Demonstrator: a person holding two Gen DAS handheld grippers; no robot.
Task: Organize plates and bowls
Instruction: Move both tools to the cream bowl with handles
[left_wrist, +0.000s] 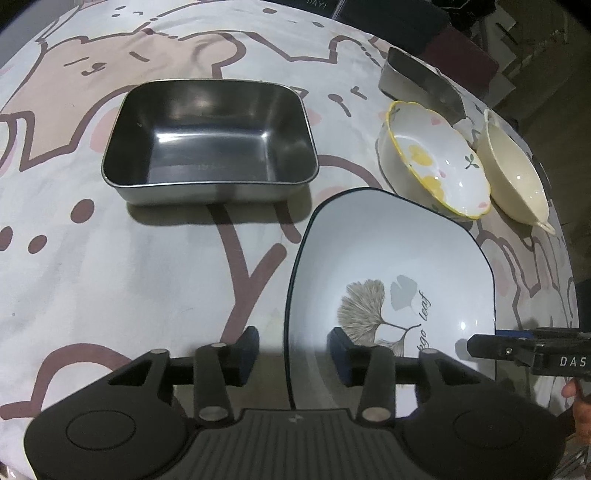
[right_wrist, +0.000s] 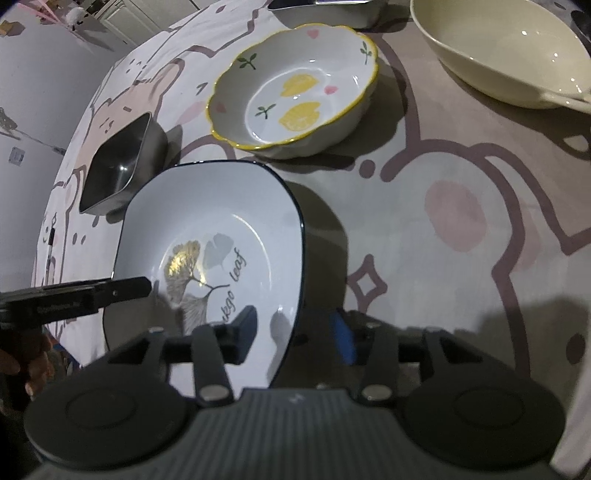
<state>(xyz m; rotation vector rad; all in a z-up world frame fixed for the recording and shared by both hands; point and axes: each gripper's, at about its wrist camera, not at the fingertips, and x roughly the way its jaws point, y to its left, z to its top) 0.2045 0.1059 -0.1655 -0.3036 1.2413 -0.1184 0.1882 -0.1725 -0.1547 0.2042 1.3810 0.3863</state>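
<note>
Square plate (left_wrist: 391, 266): white, dark rim, ginkgo leaf print; it rests on the patterned tablecloth (left_wrist: 110, 280) between my 2 tools, just in front of the yellow-rimmed bowl (left_wrist: 436, 162).
Left gripper (left_wrist: 293, 352): jaws apart, 1 pad either side of the plate's left rim, neither pressing it.
Right gripper (right_wrist: 295, 332): jaws apart, straddling the right rim, no clamp.
Risk 1: if I lift away at an angle, a pad could catch the rim and drag the plate into that bowl.
Risk 2: the cream bowl (left_wrist: 513, 170) sits near the table edge; I judge a shove could tip it off.
Steel tray (left_wrist: 210, 144): empty, well apart.
</note>
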